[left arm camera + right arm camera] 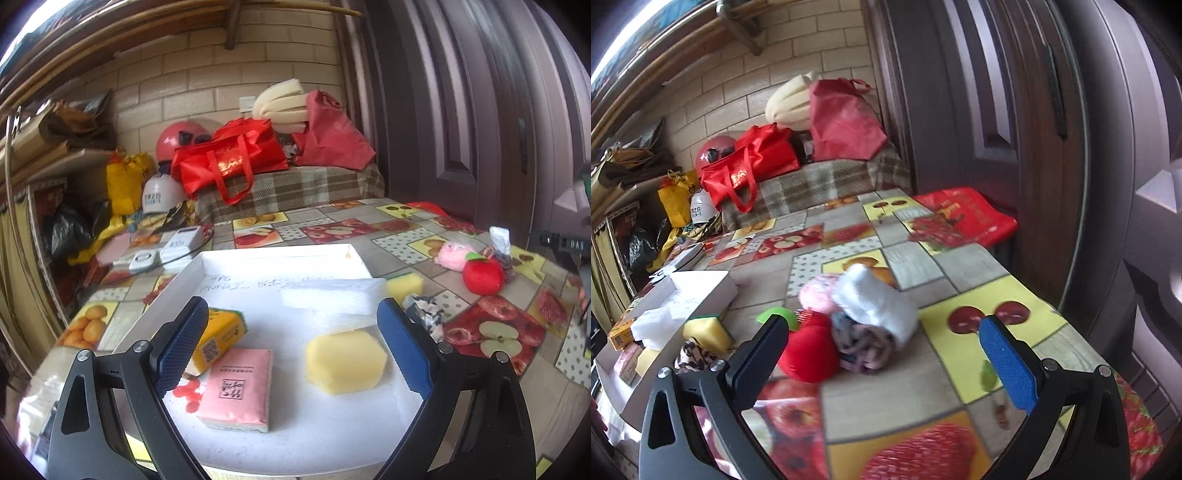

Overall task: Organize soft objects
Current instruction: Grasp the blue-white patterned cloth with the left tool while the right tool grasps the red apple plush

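the left tool (291, 343) gaped wide above the white tray (258, 254), gripping nothing. the right tool (882, 354) gaped wide, empty, right of the tray, near the red plush apple (809, 354).

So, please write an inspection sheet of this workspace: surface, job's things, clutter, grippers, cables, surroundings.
Surface: table under a fruit-print cloth.
Job's things: white tray holds yellow sponge, pink tissue pack, yellow tissue pack, white foam. Outside it: red plush apple, pink plush, second sponge, rolled cloths.
Clutter: white devices behind the tray.
Grippers: left gripper open over the tray; right gripper open, empty.
Cables: dark cable by the devices.
Surroundings: red bags, helmets, brick wall, dark door.
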Tool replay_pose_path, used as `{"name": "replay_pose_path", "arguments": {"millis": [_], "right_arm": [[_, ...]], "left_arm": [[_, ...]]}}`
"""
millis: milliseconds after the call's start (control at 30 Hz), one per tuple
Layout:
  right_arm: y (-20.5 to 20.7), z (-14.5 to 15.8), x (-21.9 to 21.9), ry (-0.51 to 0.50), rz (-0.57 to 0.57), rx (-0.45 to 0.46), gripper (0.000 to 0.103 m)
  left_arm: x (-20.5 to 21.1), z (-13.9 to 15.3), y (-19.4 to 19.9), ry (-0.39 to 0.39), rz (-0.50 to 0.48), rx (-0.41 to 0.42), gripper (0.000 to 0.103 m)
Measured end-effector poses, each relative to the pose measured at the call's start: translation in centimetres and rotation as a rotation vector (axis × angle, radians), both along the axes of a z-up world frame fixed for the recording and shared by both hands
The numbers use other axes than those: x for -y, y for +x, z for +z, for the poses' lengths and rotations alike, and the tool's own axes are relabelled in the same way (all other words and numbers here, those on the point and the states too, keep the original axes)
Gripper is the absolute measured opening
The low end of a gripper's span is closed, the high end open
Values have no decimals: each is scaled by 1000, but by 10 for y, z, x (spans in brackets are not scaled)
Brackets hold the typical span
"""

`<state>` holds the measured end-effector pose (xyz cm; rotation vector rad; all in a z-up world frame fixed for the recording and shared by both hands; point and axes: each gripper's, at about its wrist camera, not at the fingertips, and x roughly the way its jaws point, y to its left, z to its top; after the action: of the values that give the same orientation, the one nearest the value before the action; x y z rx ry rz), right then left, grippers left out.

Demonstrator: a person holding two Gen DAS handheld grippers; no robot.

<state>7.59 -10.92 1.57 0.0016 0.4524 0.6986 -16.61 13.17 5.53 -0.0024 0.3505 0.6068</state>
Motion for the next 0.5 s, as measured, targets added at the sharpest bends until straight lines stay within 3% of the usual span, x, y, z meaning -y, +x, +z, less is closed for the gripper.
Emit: {"name": "replay_pose_path", "arguments": {"millis": [133,300,433,500], "right_arm": [[0,-1,5,-10,93,-10,103],[-25,-6,-33,-180,281,70,103],[-33,-15,-77,-269,375,60,94],[-28,-17,-91,-289,341,85,93]], "left_arm": [[29,0,18,15,-125,-29,93],[50,-6,55,-102,-323,-113,93],[55,-12,88,-175,-303,-177,93],[53,-12,96,-181,-263,-177,93]]}}
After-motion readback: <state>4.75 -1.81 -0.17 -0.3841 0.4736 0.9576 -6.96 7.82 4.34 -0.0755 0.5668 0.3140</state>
